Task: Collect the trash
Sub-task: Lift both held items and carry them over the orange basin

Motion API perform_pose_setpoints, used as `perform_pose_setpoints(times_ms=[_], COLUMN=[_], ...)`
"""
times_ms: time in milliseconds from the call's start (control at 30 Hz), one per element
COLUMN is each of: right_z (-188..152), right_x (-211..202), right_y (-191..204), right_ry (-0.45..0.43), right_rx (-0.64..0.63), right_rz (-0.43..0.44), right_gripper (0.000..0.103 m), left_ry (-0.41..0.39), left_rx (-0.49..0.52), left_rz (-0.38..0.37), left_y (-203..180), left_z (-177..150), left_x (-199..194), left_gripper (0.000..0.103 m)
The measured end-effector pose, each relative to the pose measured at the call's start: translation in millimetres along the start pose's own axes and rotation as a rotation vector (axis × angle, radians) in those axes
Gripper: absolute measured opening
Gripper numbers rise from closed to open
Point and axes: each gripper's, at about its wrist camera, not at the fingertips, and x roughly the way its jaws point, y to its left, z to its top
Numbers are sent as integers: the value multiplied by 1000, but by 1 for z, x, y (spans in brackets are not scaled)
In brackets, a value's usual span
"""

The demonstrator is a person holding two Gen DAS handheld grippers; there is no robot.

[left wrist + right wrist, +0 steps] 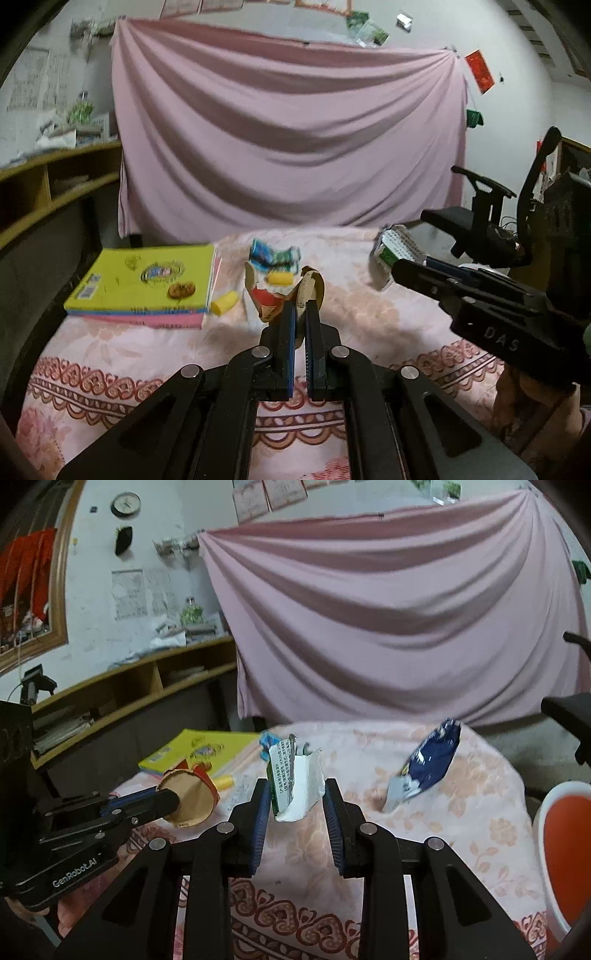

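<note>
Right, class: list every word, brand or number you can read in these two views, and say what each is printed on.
"DAS": on the black body of the right gripper, left wrist view.
"GenRobot.AI": on the black body of the left gripper, right wrist view.
Too small or blurred to read: the print on the white and green torn wrapper, the yellow book cover, the wall posters.

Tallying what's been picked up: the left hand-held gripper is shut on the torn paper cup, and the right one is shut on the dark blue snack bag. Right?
Not quite. The right hand-held gripper holds the white-and-green wrapper; the right wrist view shows the dark blue snack bag lying loose on the tablecloth. The left hand-held gripper is shut on the torn paper cup.
</note>
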Motion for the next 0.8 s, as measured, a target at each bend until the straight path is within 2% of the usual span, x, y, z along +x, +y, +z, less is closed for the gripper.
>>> perform_pose_setpoints(times_ms=[433,633,800], right_z=[20,28,31], right_x=[-56,-83,-103], right_y=[-17,-27,-44], right_ry=[-253,-346,-401], right_rx=[-29,-49,-44], right_rz=[-96,-172,-238], right_gripper=[27,27,27], left_ry=[-220,-307,-338], left_rx=[128,171,198], left_rz=[6,-42,-96], left_y=[-50,-85,-112], left_z=[31,50,62], left_x=[-30,-33,-31], left_gripper=[3,3,3])
